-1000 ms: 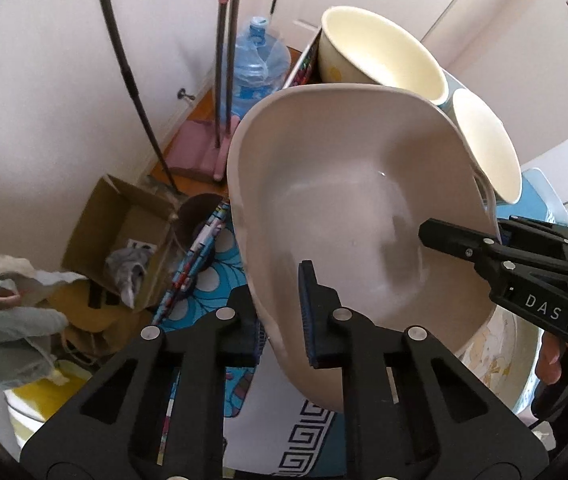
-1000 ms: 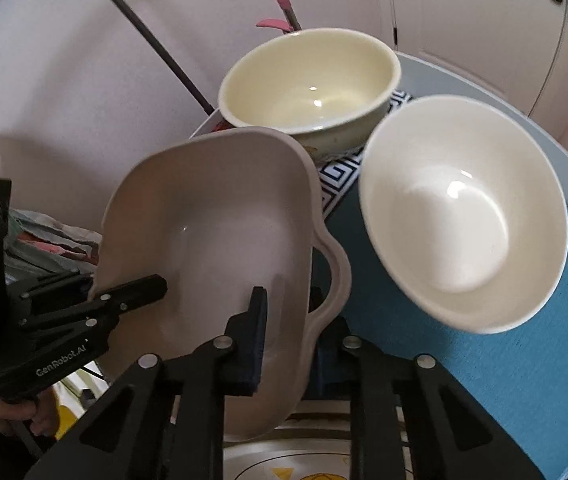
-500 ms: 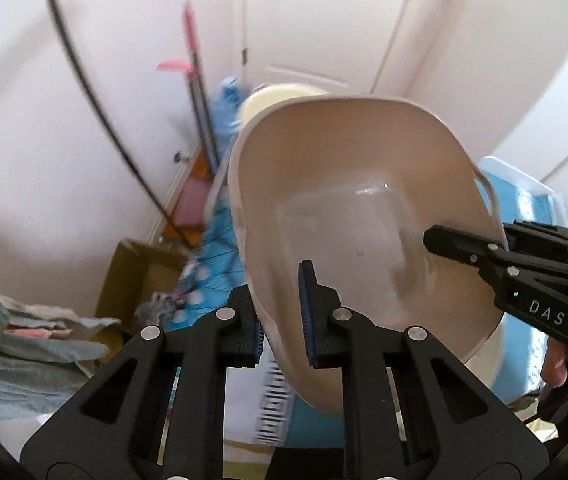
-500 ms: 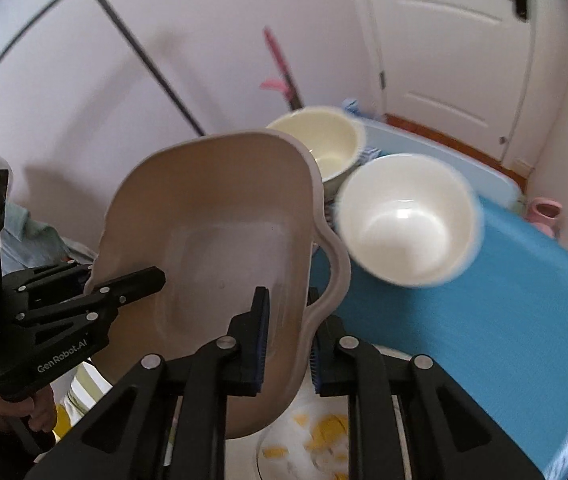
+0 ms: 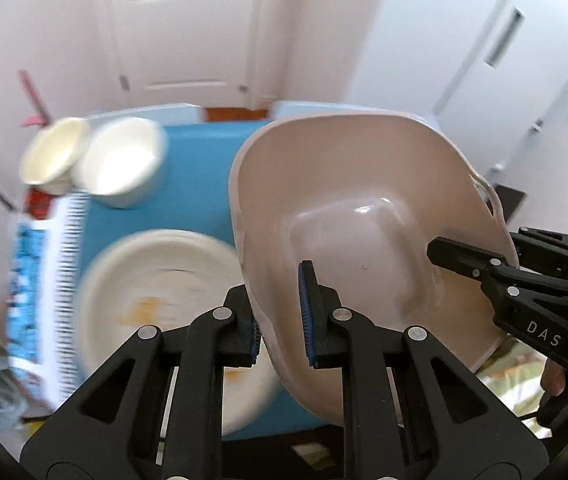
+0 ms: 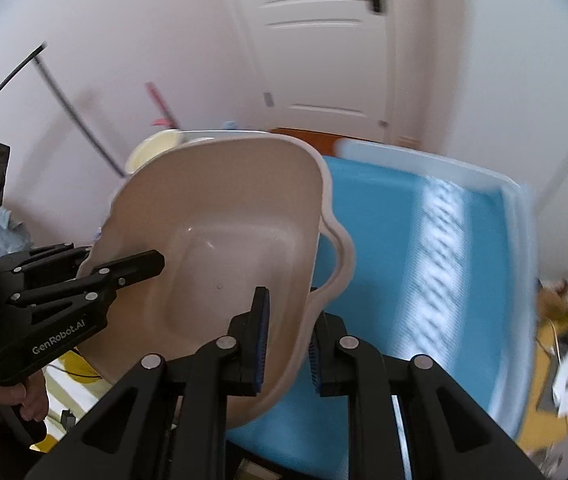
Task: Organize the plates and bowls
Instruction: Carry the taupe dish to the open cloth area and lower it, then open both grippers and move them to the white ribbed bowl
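Since a second ago, both grippers have carried the beige dish [image 5: 364, 216] away from the two bowls, which were close behind it and now sit far off at the table's far left corner; the wide plate, then mostly hidden under the dish, is now in plain view to its left.

Nearest the left wrist camera, the left gripper [image 5: 281, 312] is clenched on the dish's near rim, one blue pad inside the wall and one outside. The right gripper [image 6: 286, 340] is clamped the same way on the opposite rim, just beside the dish's looped handle [image 6: 340, 256]. The dish hangs tilted in the air between them, its hollow facing both cameras, above the blue table [image 5: 199, 184]. A hand [image 6: 23, 400] grips the left tool's handle at the lower left of the right wrist view.

Below and left of the dish, the blurred white plate [image 5: 155, 280] lies near the table's near edge, with yellowish marks on it. Farther back, the white bowl [image 5: 121, 164] and the cream bowl [image 5: 51, 156] stand touching. Beyond the table is a white door [image 6: 324, 40].
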`<state>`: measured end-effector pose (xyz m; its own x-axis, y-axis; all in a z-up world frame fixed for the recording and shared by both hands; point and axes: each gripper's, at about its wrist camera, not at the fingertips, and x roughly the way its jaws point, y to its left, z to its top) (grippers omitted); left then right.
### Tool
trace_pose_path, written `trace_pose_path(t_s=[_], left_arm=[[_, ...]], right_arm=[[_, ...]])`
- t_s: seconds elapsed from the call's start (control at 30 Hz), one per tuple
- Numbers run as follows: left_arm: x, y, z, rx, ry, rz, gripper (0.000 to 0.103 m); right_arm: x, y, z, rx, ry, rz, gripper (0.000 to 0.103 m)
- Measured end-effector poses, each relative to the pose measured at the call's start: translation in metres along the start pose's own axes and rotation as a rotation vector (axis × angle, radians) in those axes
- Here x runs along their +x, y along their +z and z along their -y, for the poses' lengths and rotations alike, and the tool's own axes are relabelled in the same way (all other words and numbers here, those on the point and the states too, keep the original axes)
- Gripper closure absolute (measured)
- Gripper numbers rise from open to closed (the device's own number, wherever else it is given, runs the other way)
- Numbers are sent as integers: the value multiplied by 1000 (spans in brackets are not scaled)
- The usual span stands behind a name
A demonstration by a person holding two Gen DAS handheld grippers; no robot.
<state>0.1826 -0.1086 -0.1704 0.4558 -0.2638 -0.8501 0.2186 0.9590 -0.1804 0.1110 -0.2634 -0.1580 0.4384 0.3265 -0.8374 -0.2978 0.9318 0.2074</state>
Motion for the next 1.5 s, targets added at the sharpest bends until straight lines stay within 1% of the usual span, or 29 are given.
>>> trace_pose_path(t_s=[0.07, 0.13, 0.27, 0.37, 0.47, 0.67, 0.77, 0.83, 0.87, 0.9, 0.93, 0.97, 1.0, 1.03, 1.07, 1.1, 1.27, 1.33, 1.47, 1.5], left_arm=[[21, -2, 23, 12, -38, -27, 90], [44, -6, 43, 27, -69, -66, 90], [80, -16, 73, 64, -74, -114, 90], [101, -23, 86, 79, -72, -140, 90], [110, -26, 92, 93, -58, -148, 90], [117, -32, 93, 103, -32, -148, 90], [119, -37, 89, 115, -19, -137, 90], [120, -38, 91, 130, -1, -134, 85], [120, -39, 92, 136, 3, -135, 77], [120, -39, 95, 149, 12, -135, 60], [120, -39, 96, 159, 17, -129, 49], [118, -40, 98, 169, 21, -117, 30], [115, -40, 100, 180, 30, -95, 24], [113, -41, 102, 189, 33, -85, 24], [112, -41, 103, 199, 35, -81, 24], [112, -41, 104, 203, 36, -81, 24], [106, -39, 99, 184, 33, -86, 24], [93, -37, 95, 171, 39, -77, 24], [50, -28, 87, 133, 55, -22, 24], [31, -24, 83, 117, 68, 11, 24]], right_arm=[[-3, -16, 26, 39, -30, -3, 87], [-1, -26, 49, 71, -45, -12, 87], [12, -49, 93, 133, -60, -36, 87], [25, -64, 103, 165, -55, -42, 87], [35, -69, 113, 193, -37, -43, 87], [43, -76, 121, 207, -1, -59, 87], [46, -78, 123, 231, 15, -49, 87], [46, -79, 126, 248, 30, -44, 87], [46, -80, 127, 257, 37, -43, 87], [46, -80, 128, 267, 42, -41, 87], [46, -80, 129, 274, 44, -40, 87], [46, -80, 129, 276, 42, -41, 82], [46, -80, 129, 279, 44, -37, 70], [45, -80, 130, 285, 52, -29, 61], [44, -80, 131, 294, 57, -18, 47], [42, -80, 132, 302, 58, -7, 45], [28, -76, 135, 308, 46, 11, 45], [14, -71, 134, 301, 40, 24, 45], [-23, -53, 121, 246, 38, 60, 45], [-34, -46, 115, 221, 50, 81, 45]])
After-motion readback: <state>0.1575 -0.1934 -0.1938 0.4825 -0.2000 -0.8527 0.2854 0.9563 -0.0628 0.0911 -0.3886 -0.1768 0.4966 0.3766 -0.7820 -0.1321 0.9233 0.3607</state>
